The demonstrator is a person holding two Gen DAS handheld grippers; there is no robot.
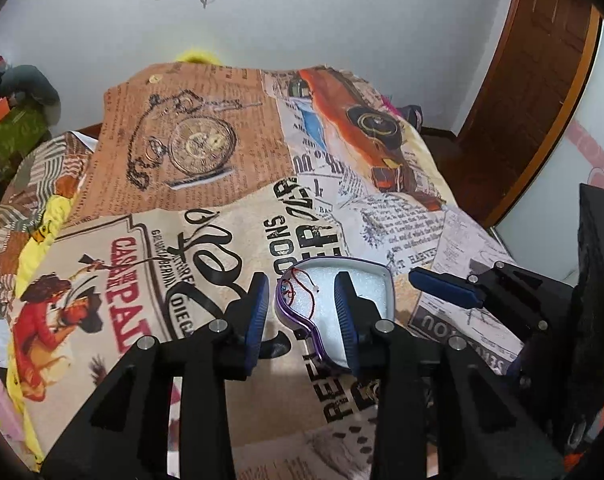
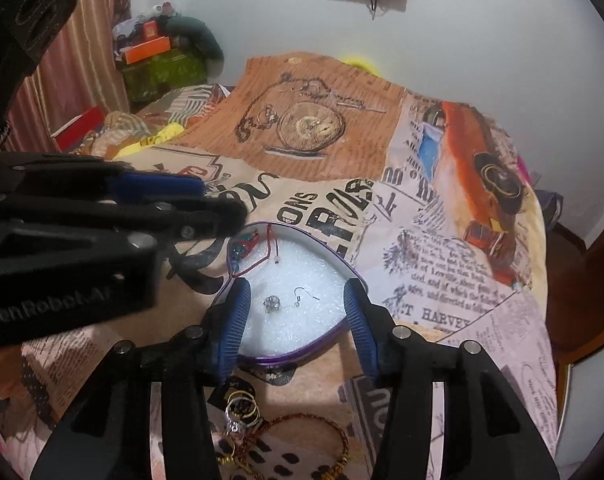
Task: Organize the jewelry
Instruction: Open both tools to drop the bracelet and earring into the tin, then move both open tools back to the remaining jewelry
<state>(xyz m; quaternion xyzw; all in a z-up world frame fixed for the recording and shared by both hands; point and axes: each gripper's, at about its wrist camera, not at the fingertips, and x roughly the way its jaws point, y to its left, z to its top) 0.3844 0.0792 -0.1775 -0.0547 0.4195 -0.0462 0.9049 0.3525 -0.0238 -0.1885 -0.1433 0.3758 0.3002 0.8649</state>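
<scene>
From your left wrist, the left gripper (image 1: 302, 312) has its jaws spread over the near-left rim of the heart-shaped box (image 1: 376, 270), gripping nothing; a red cord (image 1: 302, 284) lies inside.

From your right wrist, the right gripper (image 2: 298, 320) also hangs with jaws spread above the box's foam, framing a crystal stud (image 2: 271, 303) and an earring hook (image 2: 304, 295). Only this view shows the bangle (image 2: 338, 436) and rings (image 2: 241, 408) on the bed near you.

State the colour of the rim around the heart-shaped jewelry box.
Purple. The heart-shaped jewelry box shows its purple rim best in the left wrist view.
</scene>
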